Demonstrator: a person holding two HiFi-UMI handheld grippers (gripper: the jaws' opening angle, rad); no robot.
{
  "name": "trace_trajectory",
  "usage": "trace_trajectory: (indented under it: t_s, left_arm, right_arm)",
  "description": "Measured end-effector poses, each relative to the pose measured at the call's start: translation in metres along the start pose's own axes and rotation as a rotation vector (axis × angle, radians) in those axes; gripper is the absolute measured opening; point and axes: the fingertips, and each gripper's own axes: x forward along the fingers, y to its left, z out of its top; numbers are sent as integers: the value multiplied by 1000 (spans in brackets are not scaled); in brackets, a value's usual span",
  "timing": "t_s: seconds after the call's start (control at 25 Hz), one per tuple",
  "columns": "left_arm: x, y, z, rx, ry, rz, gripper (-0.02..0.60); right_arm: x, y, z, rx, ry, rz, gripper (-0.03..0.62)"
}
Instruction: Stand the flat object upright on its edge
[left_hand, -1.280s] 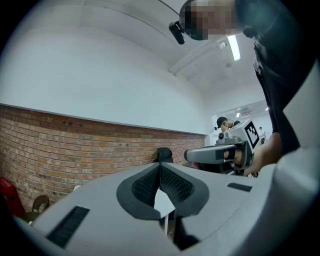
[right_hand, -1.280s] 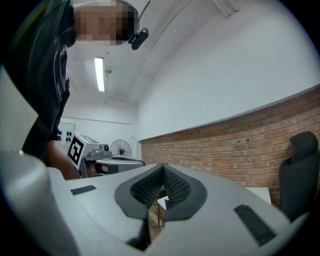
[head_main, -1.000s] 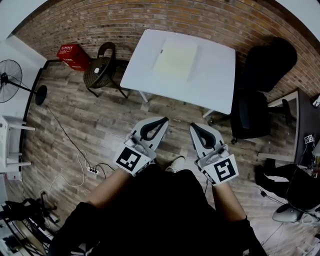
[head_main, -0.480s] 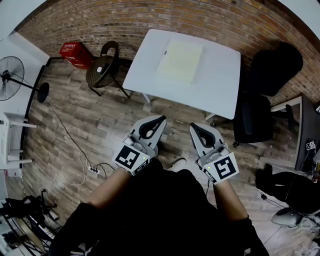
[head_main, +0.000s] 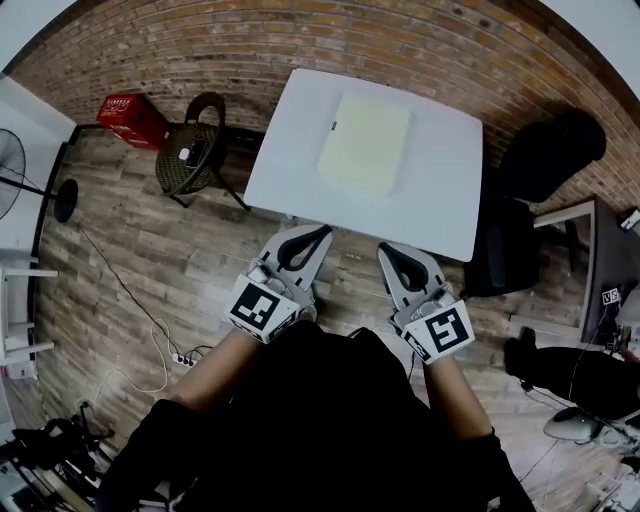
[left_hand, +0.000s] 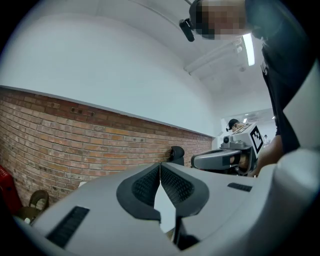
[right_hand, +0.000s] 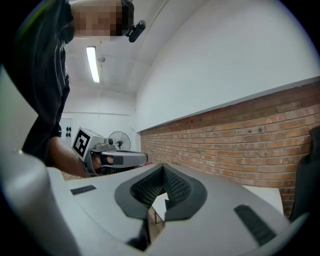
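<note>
The left gripper (left_hand: 160, 169) fills the lower frame, its jaws closed tip to tip with nothing between them. A brick wall (left_hand: 75, 135) runs at nine o'clock. A black chair (left_hand: 176, 153) sits at one o'clock and the right gripper (left_hand: 200, 160) at three o'clock.

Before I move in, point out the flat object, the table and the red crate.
flat object (head_main: 365, 145), head view, middle of its top face.
table (head_main: 440, 205), head view, bare top right of the object.
red crate (head_main: 132, 119), head view, middle of its top.

white table (head_main: 440, 200) on wood floor (head_main: 150, 270); pale yellow flat object (head_main: 365, 145) lying flat on it.
</note>
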Motion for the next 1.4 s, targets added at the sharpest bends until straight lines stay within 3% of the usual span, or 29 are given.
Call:
trace_trajectory:
  t_s: [0.32, 0.72, 1.4]
  left_arm:
    - [20, 86, 4, -7, 25, -77, 20]
    - [58, 128, -5, -28, 65, -124, 20]
    - [192, 160, -8, -20, 102, -38, 20]
  right_arm:
    - [82, -18, 9, 29, 24, -84, -3]
    - [117, -59, 1, 71, 55, -147, -3]
    - [137, -210, -12, 76, 79, -95, -3]
